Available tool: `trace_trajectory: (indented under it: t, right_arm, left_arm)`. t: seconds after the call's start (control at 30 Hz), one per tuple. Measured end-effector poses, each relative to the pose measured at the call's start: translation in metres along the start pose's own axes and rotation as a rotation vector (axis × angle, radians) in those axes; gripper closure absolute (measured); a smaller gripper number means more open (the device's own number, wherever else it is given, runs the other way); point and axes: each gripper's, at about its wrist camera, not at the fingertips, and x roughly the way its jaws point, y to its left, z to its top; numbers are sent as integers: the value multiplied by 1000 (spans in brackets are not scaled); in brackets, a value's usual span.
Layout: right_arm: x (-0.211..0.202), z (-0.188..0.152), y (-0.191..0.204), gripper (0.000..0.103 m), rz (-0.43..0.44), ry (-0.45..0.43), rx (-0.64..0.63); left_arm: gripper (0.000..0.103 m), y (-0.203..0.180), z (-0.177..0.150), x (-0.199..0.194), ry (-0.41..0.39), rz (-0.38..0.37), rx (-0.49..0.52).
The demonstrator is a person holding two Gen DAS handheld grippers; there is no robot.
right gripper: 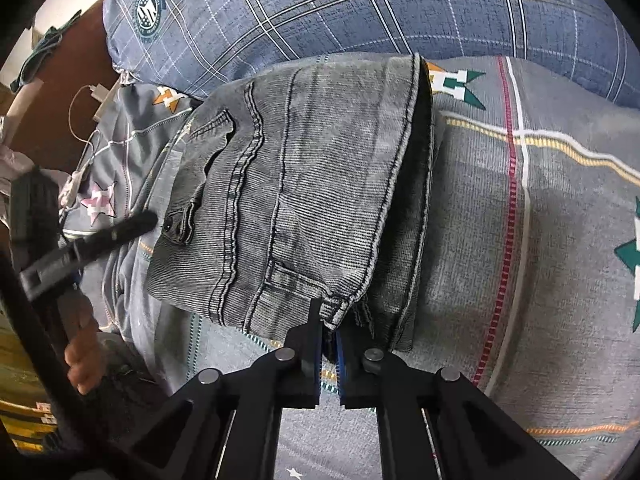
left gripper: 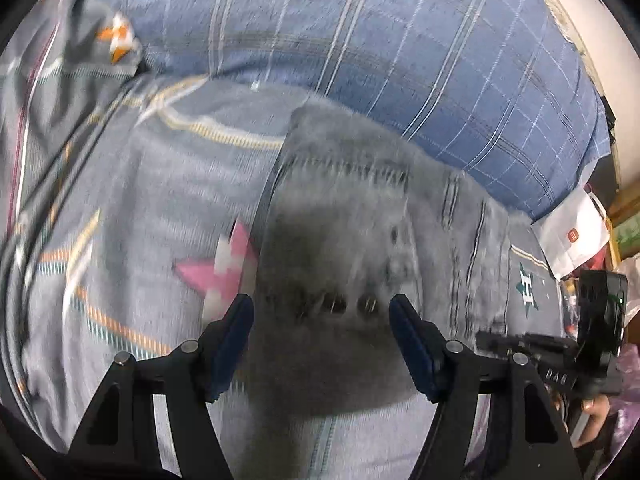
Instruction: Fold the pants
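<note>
Right gripper (right gripper: 329, 334): clamped on pants (right gripper: 304, 184) near edge; folded hem overhangs
Left gripper (left gripper: 321, 316): spread, empty, over pants
Sheet (right gripper: 540, 240): bare rightward

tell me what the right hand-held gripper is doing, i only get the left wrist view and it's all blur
Observer: The right hand-held gripper is shut, with its tips at the near corner of the folded jeans. I cannot tell whether any denim is pinched.
Operator: is the fold even
Observer: Not quite. In the right wrist view the top layer stops short on the right side, so a strip of the lower layer shows along that edge.
Operator: anything close by to avoid
Observer: A white cable and plug lie on the bedsheet to the left of the jeans, just below the blue plaid pillow.
</note>
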Motion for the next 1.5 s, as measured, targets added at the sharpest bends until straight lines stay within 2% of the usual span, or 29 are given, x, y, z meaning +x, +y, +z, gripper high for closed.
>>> trace_trajectory:
  t: [0.13,0.2,0.27,0.37,0.4,0.43,0.57,0.67,0.77,0.8,0.87,0.9,0.93,1.07,1.1,1.17,1.23,1.3,1.33,1.43,1.5]
  right_arm:
    - [-10,-14,-19,95,52,-19,59]
    - [-10,-21,-26,95,80,-31,87]
    - [-7,-22,-27,95,71,-26,86]
    - [-7,-21,-24,96,70,-33,96]
    - [-7,-21,-25,99,59,-33,95]
    - [-5,-21,-27,99,50,-28,103]
    - [1,-21,-30,99,29,-7,88]
    - [-2,-20,-28,97,42,-14,74]
    - [-20,-18,-27,95,96,-60,69]
    - [-27,-16,-26,91,111,-86,69]
    - [-42,-17,-29,64,124,-136,71]
    - [-52,-17,-31,36,116,-183,77]
    - [-58,-16,-31,25,103,-212,78]
    - [-71,10,-28,25,98,-217,95]
    - [-70,24,-32,25,70,-219,136]
    - [-58,40,-30,27,80,-216,155]
    - [-44,45,-35,43,94,-226,158]
    - [-29,38,-45,53,129,-217,194]
    - [-22,37,-48,57,124,-191,207]
    - [-17,41,-47,61,128,-189,205]
    - [-16,42,-49,65,153,-208,222]
  left_arm:
    - [31,20,-20,9,67,-19,-77]
    - [31,28,-25,10,79,-54,-123]
    - [31,32,-24,12,91,-80,-148]
    - [37,32,-25,14,65,-79,-144]
    - [48,31,-26,15,63,-94,-139]
    - [51,29,-26,15,57,-83,-128]
    - [52,11,-32,17,35,14,-41]
    - [51,9,-31,16,37,11,-53]
    - [50,10,-29,5,35,-11,-70]
    - [50,8,-26,0,27,-13,-64]
    - [46,2,-18,-11,-2,-15,-46]
    - [38,-2,-11,-15,-13,-15,-37]
    - [36,-7,-2,-17,-17,-12,-30]
    - [36,-21,40,-9,6,12,1]
    - [36,-25,49,-2,11,22,20]
    - [36,-27,62,17,15,26,29]
    - [36,-18,61,35,14,42,16]
    - [37,-8,55,50,42,91,-39]
    - [37,-4,56,55,58,60,-51]
    - [37,0,58,59,89,-37,-91]
    - [37,0,59,62,83,-49,-101]
